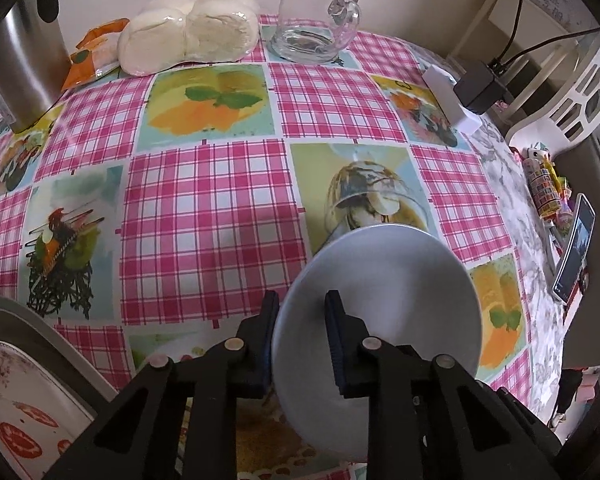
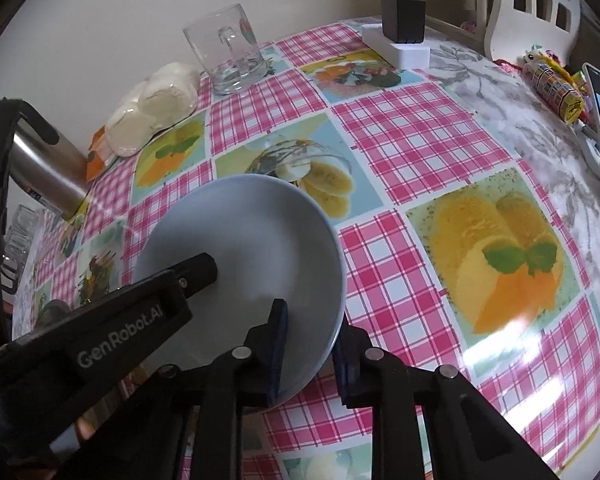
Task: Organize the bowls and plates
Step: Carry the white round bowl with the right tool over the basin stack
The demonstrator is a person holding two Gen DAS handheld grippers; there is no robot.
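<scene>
Plates and bowls look only partly sorted: one grey bowl (image 1: 380,280) is gripped from both sides. The left gripper (image 1: 302,340) pinches one rim, a finger inside and one outside; the right gripper (image 2: 308,354) clamps the opposite rim likewise. A floral plate (image 1: 16,392) sits left of the left fingers, apart from the bowl, so I'd guess stacking remains.

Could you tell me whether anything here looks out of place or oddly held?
Yes: the grey bowl is gripped by both grippers at once, the left gripper on one side of the rim, the right gripper on the opposite side. In the left wrist view it sits tilted rather than flat. Nothing looks spilled or broken.
</scene>
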